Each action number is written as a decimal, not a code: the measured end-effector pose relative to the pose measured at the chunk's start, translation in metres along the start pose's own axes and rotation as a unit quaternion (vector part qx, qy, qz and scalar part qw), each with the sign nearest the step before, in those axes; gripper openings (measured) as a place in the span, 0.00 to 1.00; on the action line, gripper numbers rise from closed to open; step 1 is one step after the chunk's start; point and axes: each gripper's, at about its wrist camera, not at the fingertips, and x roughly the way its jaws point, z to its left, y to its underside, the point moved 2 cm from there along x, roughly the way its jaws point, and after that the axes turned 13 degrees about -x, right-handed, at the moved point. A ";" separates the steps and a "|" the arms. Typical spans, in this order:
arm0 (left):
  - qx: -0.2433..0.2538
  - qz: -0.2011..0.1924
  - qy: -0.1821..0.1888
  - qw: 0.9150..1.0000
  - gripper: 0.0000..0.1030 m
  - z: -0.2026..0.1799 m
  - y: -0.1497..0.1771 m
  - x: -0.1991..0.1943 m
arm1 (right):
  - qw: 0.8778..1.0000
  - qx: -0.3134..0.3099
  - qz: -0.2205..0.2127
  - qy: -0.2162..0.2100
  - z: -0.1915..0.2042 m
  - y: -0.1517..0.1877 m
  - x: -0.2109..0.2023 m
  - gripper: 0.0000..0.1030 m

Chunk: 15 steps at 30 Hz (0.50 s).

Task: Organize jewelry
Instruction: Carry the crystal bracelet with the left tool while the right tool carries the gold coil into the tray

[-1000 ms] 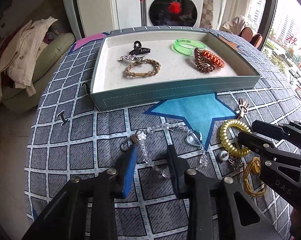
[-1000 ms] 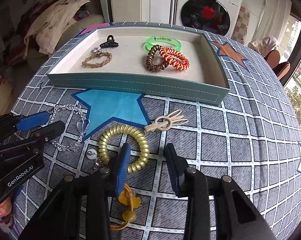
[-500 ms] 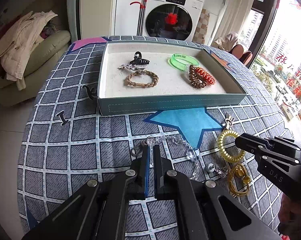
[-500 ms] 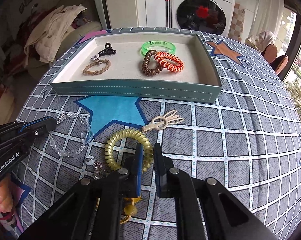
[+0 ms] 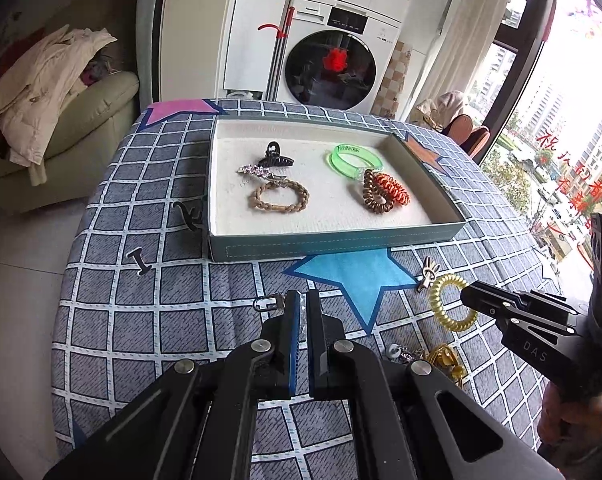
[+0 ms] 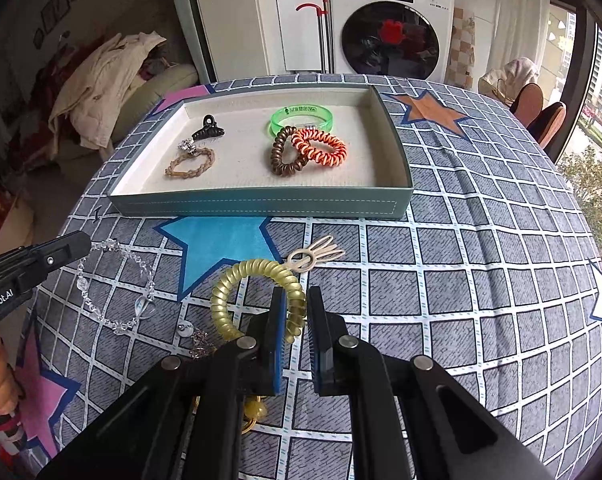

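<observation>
My left gripper [image 5: 303, 300] is shut on the clear crystal bead chain [image 6: 117, 284], which hangs from it above the tablecloth; its metal clasp [image 5: 266, 303] shows beside the fingers. My right gripper [image 6: 297, 312] is shut on the yellow spiral hair tie [image 6: 245, 280], also seen in the left wrist view [image 5: 447, 300]. The teal tray [image 5: 341, 240] holds a black claw clip [image 5: 275, 156], a braided bracelet [image 5: 279, 198], a green bangle [image 5: 355, 160] and brown and orange spiral ties [image 5: 385, 196].
A beige hair clip [image 6: 315, 256] lies on the checked tablecloth in front of the tray. A small silver piece [image 6: 187, 330] and a yellow item [image 5: 445, 360] lie near the table's front. A sofa [image 5: 61, 152] stands left, a washing machine [image 5: 333, 64] behind.
Both grippers closed from open a second ago, the left on the bead chain and the right on the yellow spiral tie, and both have risen from the table with them.
</observation>
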 end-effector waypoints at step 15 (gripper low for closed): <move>0.010 -0.054 0.035 0.998 0.22 -0.021 -0.053 -0.029 | 0.999 0.009 -0.035 -0.006 -0.013 -0.038 -0.018 0.11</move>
